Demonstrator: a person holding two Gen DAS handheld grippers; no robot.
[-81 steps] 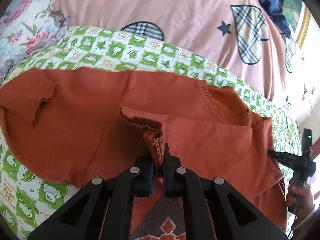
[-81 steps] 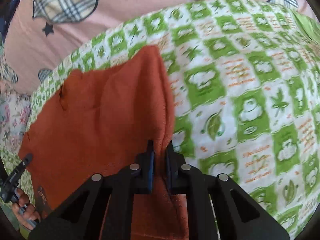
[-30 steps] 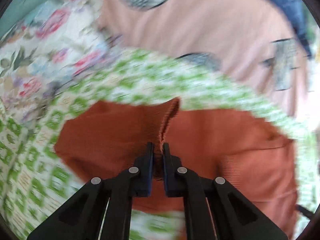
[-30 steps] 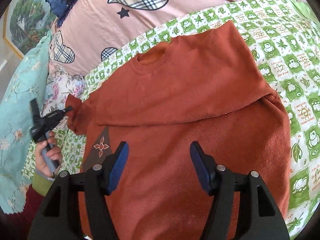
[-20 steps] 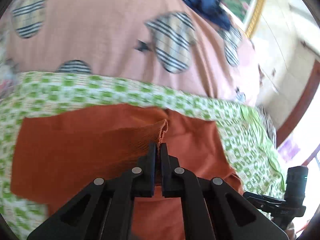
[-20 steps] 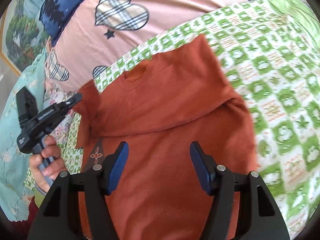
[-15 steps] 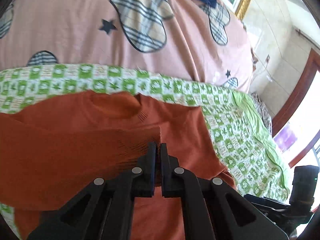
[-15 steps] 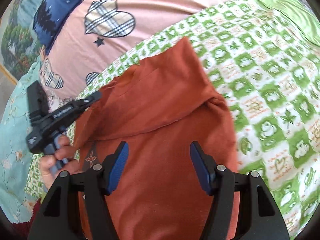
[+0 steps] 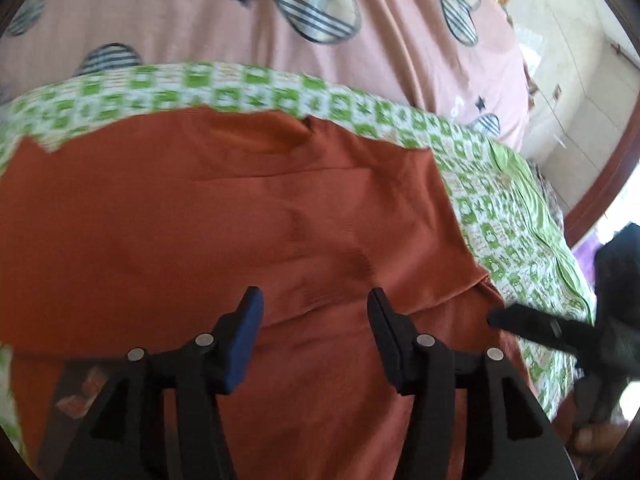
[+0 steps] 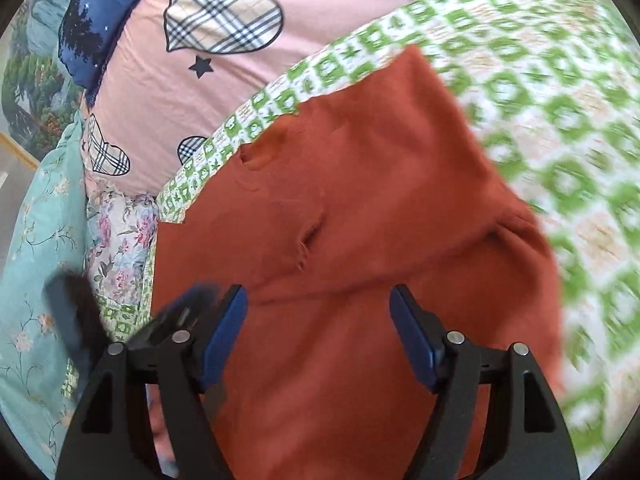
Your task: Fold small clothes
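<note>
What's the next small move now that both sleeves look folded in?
Probably lower both claws to the sweater's near hem and pinch it, ready to fold up toward the collar. Both the left claw and right claw are opening with nothing gripped, and the sleeves lie folded across the body.

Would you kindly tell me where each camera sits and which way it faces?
Left wrist: on the left hand-held gripper, jaws opening and empty, looking down over the orange sweater; the right hand-held gripper shows at right.
Right wrist: on the right hand-held gripper, jaws opening and empty, over that sweater.
Shared: sweater, green checked cover, pink bedding.
</note>
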